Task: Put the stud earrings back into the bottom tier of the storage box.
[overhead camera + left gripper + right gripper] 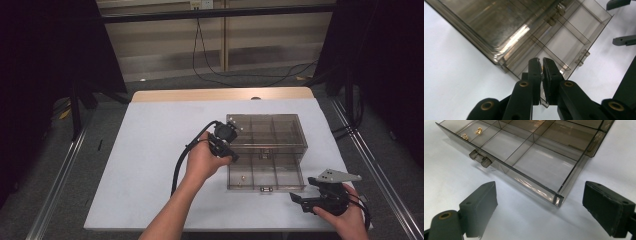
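The white table [150,165] carries little besides the box; a black cable [235,75] loops over the floor beyond its far edge, and dark stands flank it left and right; between the two grippers and the box nothing stands in the way.

The compartment box [265,150] is of smoky, see-through plastic and sits right of the table's middle, toward the near side; its base is split by thin walls into a grid of cells, and its lid [267,131] stands raised over the far half, hinged along the back; a latch [481,158] juts from the middle of the near wall; in the near left cell lie two small brass pieces [471,133], close together, the other cells in sight bare.

The left gripper [227,145] is at the box's left edge, cable trailing back along the forearm; in the left gripper view its jaws are drawn almost together, pinching the thin edge of the clear lid [541,82] between the pads.

The right gripper [312,197] rests just off the near right corner [557,200] of the box, apart from it; its jaws stand wide with only table between them, holding nothing.
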